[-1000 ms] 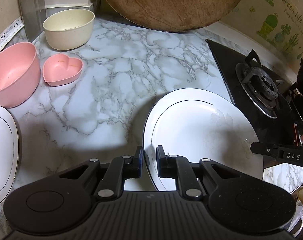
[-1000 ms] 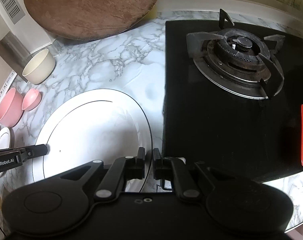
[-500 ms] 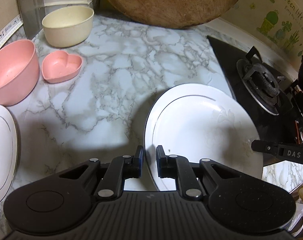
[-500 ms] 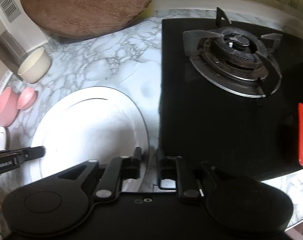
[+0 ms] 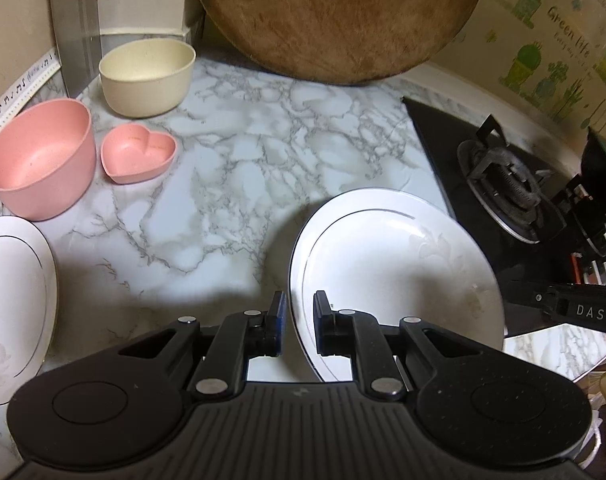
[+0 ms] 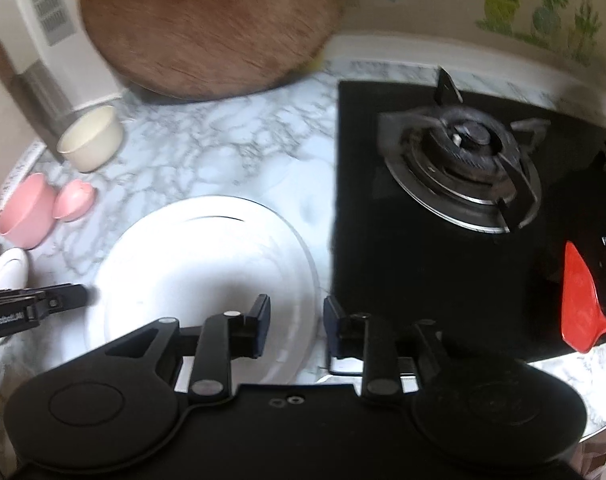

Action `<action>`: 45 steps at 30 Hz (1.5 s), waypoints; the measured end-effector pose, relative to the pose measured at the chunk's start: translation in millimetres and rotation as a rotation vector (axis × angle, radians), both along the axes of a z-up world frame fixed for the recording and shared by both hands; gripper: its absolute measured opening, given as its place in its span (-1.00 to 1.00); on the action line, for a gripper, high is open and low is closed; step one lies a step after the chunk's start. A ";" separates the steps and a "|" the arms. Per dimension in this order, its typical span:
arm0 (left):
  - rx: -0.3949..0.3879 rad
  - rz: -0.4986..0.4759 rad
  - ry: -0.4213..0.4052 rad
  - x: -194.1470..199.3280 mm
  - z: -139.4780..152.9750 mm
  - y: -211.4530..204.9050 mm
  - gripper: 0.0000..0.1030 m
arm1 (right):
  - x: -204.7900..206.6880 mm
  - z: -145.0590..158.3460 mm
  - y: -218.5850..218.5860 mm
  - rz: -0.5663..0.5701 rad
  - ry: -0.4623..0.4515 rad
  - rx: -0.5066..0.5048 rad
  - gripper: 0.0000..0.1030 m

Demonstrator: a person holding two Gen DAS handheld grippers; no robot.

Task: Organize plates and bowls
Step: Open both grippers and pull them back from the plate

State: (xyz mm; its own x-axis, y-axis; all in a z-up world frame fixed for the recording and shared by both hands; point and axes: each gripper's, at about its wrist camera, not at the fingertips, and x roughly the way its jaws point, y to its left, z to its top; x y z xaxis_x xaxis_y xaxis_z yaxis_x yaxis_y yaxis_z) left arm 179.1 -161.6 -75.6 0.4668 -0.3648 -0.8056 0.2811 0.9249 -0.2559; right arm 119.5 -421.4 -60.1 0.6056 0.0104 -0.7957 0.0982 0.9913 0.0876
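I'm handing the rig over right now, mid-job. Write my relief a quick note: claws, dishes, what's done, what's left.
Left claw: shut on the near-left rim of the large white plate.
Right claw: its jaws have just been opening; the plate's right rim sits between them, unpressed.
Second white plate, pink bowl, pink heart-shaped dish and cream bowl stand apart on the marble counter.
Done: no stacking yet.
Left: group plates together, bowls together.

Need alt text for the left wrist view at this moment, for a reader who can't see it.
The left claw is shut on the near rim of a large white plate on a marble counter. Behind, at left, sit a pink bowl, a pink heart-shaped dish and a cream bowl; a second white plate shows at the left edge, a gas stove at right.
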 end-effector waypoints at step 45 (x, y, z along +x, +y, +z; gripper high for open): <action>0.024 0.371 -0.202 -86.9 52.8 214.4 0.53 | -6.7 30.1 229.9 0.545 -0.216 0.050 0.99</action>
